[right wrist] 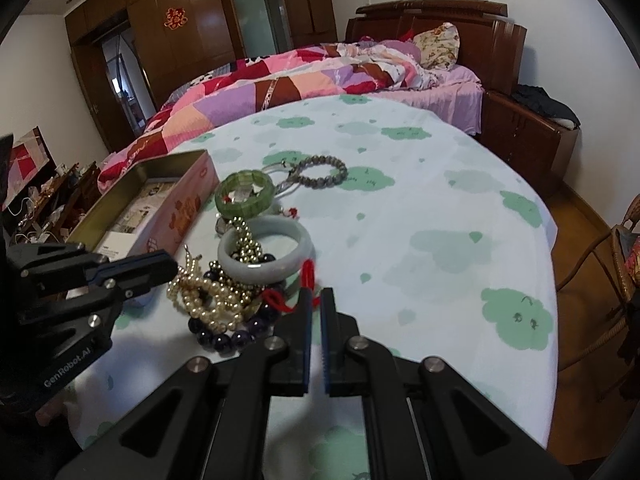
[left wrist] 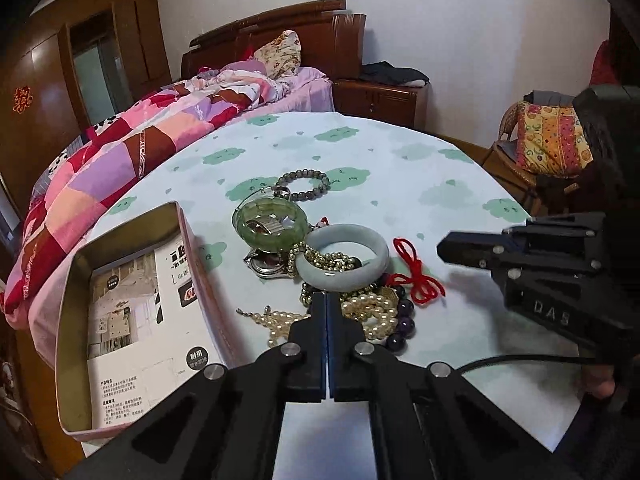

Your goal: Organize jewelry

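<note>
Showing right-view only: tin's cartoon print (right wrist: 186, 210)

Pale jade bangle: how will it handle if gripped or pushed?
The pale bangle looks rigid and glossy, so probably slippery in the pads. It rests on the gold beads, so a push would likely drag them along. It looks like stone, so likely brittle if dropped.

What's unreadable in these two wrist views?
- Left hand-held gripper: shut, but its fingers cover the pearl strands below the tips in the left view; whether anything is pinched cannot be told.
- Right hand-held gripper: almost shut beside the red cord; contact unclear.
- Watch: mostly hidden under the green bangle.
- Tin box: printed text too small.
</note>
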Tool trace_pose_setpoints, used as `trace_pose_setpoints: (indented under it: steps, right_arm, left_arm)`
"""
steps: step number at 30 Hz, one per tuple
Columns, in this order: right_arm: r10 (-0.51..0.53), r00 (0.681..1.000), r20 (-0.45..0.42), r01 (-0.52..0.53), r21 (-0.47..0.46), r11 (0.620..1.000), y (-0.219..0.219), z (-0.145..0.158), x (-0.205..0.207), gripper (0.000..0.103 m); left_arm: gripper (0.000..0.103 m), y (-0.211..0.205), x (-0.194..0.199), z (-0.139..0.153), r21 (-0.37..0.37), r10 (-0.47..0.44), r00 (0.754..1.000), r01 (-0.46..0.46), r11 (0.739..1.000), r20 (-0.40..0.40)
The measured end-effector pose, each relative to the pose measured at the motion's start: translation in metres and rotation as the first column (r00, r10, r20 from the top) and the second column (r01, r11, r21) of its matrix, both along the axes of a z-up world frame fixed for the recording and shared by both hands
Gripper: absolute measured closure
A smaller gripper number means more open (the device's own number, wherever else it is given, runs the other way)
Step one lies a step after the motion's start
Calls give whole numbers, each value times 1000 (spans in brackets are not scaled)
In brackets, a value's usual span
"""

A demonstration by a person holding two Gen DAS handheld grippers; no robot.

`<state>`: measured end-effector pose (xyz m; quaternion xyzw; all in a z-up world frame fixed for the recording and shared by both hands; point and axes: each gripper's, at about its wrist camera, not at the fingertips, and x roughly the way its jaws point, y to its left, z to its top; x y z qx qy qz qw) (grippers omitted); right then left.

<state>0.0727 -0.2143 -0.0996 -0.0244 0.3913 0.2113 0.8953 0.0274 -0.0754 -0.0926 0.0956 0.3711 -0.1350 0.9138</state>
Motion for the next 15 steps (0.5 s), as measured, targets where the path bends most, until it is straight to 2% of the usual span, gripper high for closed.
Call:
trace_pose_setpoints:
  steps: [6,15]
  right_arm:
    - [0,1000,24,0,6,1000,-3,11,-2,97]
    - [45,995,93,-49,36,998,0,50,-10,97]
  left_arm:
    - [103,4,-5,13,-32,8,1000,-7,999,21]
    - [103,26,-18,73,-93,56,988,-43,995,146]
